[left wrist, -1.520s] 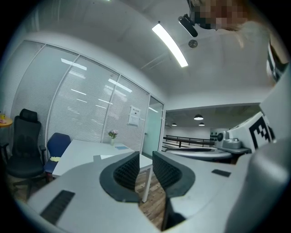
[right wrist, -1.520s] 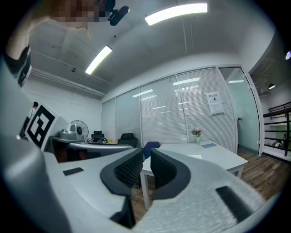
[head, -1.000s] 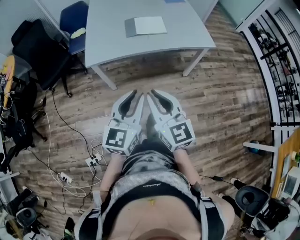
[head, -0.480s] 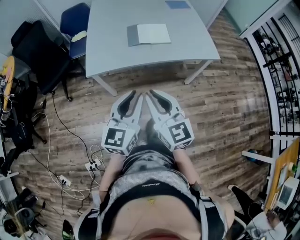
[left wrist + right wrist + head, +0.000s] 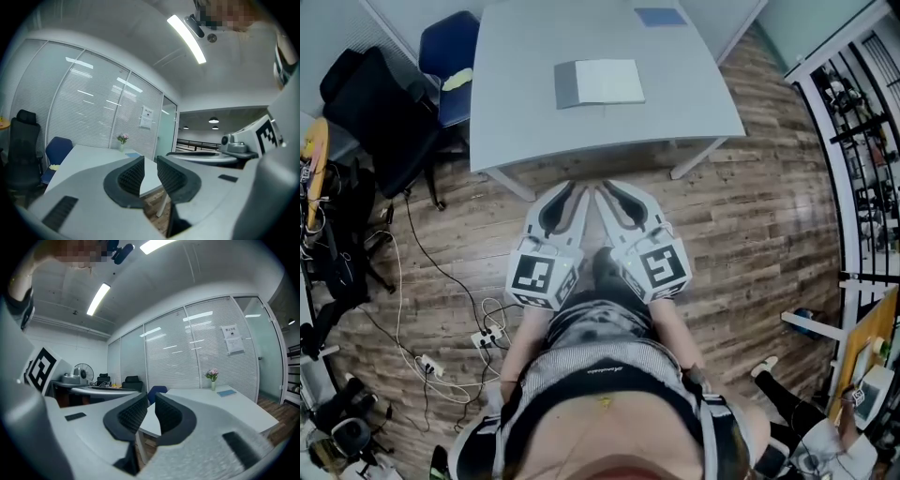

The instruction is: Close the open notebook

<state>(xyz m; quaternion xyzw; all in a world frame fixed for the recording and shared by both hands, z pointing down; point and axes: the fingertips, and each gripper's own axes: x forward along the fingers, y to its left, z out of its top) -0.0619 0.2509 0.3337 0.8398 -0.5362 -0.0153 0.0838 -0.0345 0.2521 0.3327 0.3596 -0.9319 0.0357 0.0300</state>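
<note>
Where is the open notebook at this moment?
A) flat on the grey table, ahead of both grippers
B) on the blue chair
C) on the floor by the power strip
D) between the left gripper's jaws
A: the notebook lies open on the grey table, while the left gripper and right gripper are over the wood floor short of it, jaws apart with nothing between them.

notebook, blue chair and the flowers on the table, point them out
notebook (image 5: 600, 82), head view, on its white page
blue chair (image 5: 450, 37), head view, on its backrest
flowers (image 5: 212, 375), right gripper view, on the pink blooms
</note>
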